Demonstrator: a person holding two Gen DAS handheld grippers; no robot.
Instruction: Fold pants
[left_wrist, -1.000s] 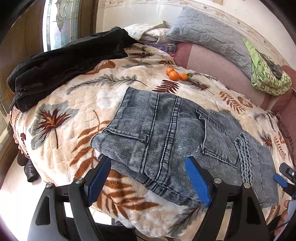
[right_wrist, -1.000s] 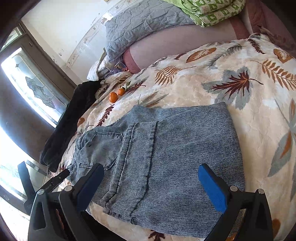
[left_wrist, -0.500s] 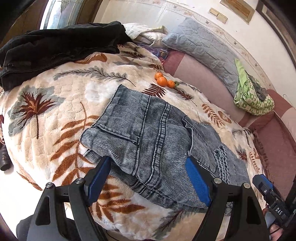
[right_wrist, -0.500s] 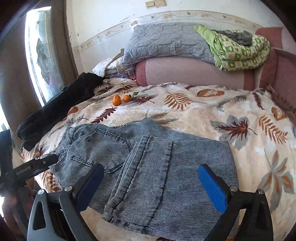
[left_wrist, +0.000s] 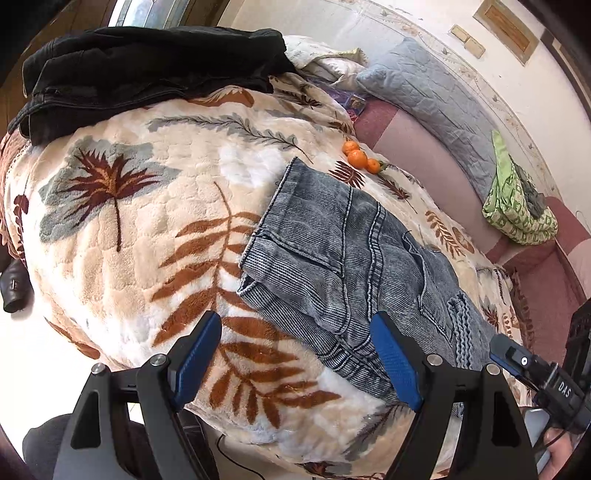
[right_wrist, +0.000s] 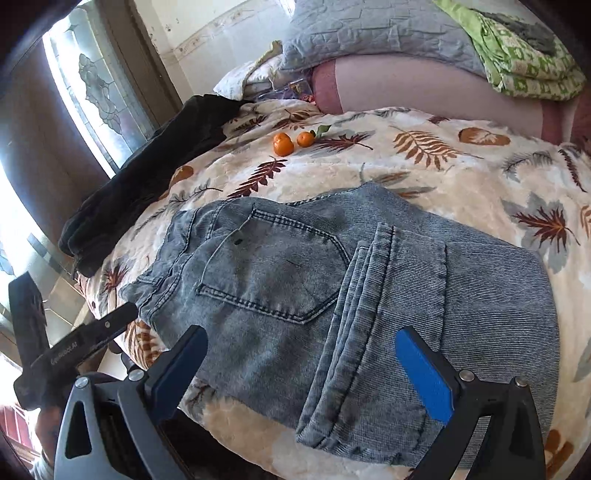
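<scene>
We find no container in either view; everything lies loose on the bed, on a leaf-print blanket (left_wrist: 155, 229).

At the left of the bed, dark pants (left_wrist: 147, 70) lie in a heap near the window-side edge. Past them a broad stretch of blanket is bare and gives the most open room. Three small oranges (left_wrist: 359, 157) sit near the back, just beyond the far corner of the folded jeans (right_wrist: 332, 288). Those grey-blue jeans, folded into a compact packet with a back pocket facing up, lie near the front edge of the bed, right of its middle; their near edge runs close along the drop-off. Behind them a grey pillow (left_wrist: 436, 96) leans on the pink headboard cushion, with a green patterned bedding bundle (left_wrist: 517, 206) further right.

Our left tool (left_wrist: 295, 365) hovers over the front edge, tilted downward, its blue pads standing wide apart and gripping nothing; the left pad is over bare blanket, the right pad over the near corner of the jeans, and we cannot tell whether it touches the cloth. Our right tool (right_wrist: 306, 373) also points down at the jeans from the front, pads spread wide to either side of the folded hem, holding nothing. Each tool shows at the margin of the other's view.
</scene>
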